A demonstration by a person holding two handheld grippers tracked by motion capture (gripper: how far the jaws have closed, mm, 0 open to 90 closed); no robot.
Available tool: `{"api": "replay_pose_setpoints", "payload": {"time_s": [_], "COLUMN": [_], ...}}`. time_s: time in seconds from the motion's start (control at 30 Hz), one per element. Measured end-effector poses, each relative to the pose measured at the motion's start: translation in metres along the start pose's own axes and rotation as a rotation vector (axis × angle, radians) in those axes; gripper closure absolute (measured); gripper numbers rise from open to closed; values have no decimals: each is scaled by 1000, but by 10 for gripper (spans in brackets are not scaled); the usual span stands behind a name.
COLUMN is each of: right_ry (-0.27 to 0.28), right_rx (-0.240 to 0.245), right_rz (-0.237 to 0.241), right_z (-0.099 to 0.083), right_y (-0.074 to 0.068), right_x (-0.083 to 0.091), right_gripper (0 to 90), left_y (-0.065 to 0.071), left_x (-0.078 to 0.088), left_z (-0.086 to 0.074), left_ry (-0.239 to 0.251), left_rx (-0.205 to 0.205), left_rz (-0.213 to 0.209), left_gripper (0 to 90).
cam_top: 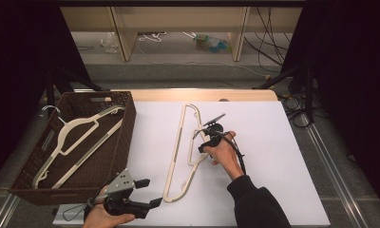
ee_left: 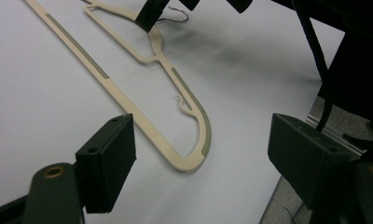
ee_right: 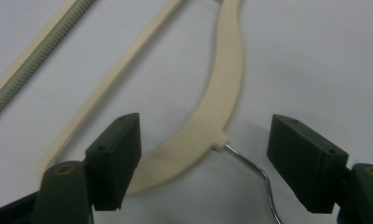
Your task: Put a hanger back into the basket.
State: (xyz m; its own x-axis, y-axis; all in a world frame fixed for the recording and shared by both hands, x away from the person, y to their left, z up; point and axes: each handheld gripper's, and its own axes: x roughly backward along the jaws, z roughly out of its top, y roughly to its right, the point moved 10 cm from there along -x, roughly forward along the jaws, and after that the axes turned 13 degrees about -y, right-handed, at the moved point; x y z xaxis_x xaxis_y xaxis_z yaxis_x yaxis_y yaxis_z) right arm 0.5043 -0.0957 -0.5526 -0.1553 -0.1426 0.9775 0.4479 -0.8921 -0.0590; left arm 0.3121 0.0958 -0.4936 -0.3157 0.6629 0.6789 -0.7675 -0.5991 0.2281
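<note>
**Right gripper over the neck of a cream hanger on the white table**

The cream hanger lies flat on the white table, its long axis running from near the far edge toward the person, the rounded end nearest the lower middle of the high view. No brand, label or writing can be read on it; grey ribbed strips run along its arms, plain in the left gripper view.

The right gripper sits at the hanger's right side, about midway along it, over the neck. In the right gripper view the curved neck of the hanger and the start of the metal hook lie between the two black jaws. The jaws stand apart, with a gap on each side of the neck; the pads do not press on it. The hanger rests on the table, not lifted.

The left gripper is held near the table's front edge, well apart from the right one, just left of the hanger's near end. Its jaws are wide apart with nothing between them; its own view looks along the table at the hanger's rounded end.

To the left, a dark brown woven basket stands at the table's edge. A second pale hanger lies inside it, slanting across, its metal hook at the far left rim.
</note>
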Motion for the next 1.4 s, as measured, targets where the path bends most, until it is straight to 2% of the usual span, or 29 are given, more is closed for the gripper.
{"api": "replay_pose_setpoints", "payload": {"time_s": [0.07,0.13,0.17,0.23,0.27,0.4,0.47,0.53,0.67,0.73,0.87,0.93,1.0,1.13,1.2,1.4], "right_ry": [-25,-26,-5,-43,-36,-47,-75,-61,-71,-73,-96,-92,-85,-106,-97,-112], "right_rx": [-15,-10,43,23,52,94,64,98,103,142,126,167,168,203,247,296], "right_rz": [6,-1,-25,-23,-48,-70,-59,-70,-64,-51,-39,-48,-50,-30,-30,-3], "right_z": [-1,0,3,1,4,5,3,5,4,3,-2,-3,-2,-8,-8,-17], "right_y": [-2,-1,1,-3,0,0,-5,-2,-2,-2,-3,0,0,2,4,4], "right_x": [-5,-6,-7,-7,-7,-7,-6,-7,-7,-5,-3,-2,-2,0,0,2], "right_gripper": [290,285,301,310,319,361,385,407,430,487,524,543,553,575,581,624], "left_y": [0,-1,0,0,0,0,0,0,0,0,0,0,0,-1,-2,-2], "left_x": [0,0,0,-1,-1,-1,-1,-1,-1,-1,-1,-1,-1,-1,-2,-3], "left_z": [0,-1,-1,-1,-1,-1,-1,-1,-1,-1,-1,-2,-2,-2,-3,-3], "left_ry": [-3,-4,-5,-5,-12,-4,-9,-7,-6,-9,-6,-10,-10,-13,-14,-19], "left_rx": [-3,-3,-3,-4,-9,-9,-4,-1,-6,1,7,3,4,10,14,19], "left_rz": [1,1,-1,-1,-7,-5,-9,-10,-6,-7,-12,-11,-13,-11,-12,-14], "left_gripper": [234,234,235,235,236,237,237,237,238,239,239,240,240,240,240,242]}}
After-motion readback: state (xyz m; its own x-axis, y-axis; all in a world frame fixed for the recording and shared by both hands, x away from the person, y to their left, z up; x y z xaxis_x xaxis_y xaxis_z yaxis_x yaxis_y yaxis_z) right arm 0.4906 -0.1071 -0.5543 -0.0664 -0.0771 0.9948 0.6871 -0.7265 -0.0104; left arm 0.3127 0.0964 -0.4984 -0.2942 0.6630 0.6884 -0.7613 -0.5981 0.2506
